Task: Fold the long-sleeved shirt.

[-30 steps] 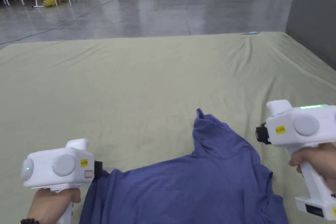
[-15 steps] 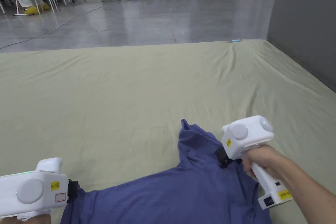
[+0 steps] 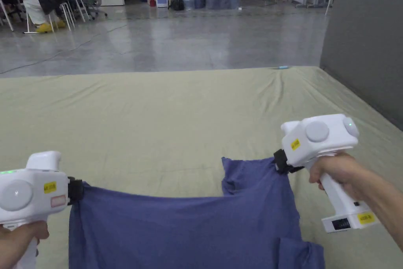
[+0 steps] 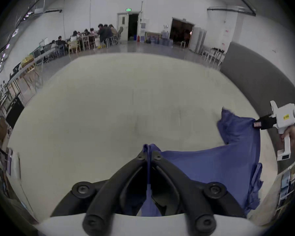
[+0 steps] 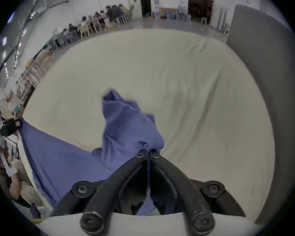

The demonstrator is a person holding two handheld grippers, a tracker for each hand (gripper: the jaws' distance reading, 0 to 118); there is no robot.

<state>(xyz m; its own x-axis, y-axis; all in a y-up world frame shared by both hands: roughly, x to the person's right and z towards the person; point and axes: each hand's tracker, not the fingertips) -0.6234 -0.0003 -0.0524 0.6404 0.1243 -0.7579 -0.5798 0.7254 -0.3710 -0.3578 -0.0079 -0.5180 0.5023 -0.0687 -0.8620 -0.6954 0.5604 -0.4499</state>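
A wide table spread with a wrinkled pale olive-green cloth (image 3: 177,116) takes up most of the scene, and above its near edge hangs the blue-violet soft knit long-sleeved shirt (image 3: 185,230), lifted and stretched between the two tools so that its top edge runs fairly taut from left to right, with a bunched peak of fabric standing up near the right end and the lower part draping down out of the head view. No fold is visible in it; I judge the task to be at its start, the garment merely raised for spreading, with laying it flat, turning in the sleeves and folding the body all left to do. The white pistol-grip left gripper (image 3: 75,191) has its black jaws closed tight on the shirt's left corner. The matching right gripper (image 3: 280,162) likewise pinches the right end between closed jaws.
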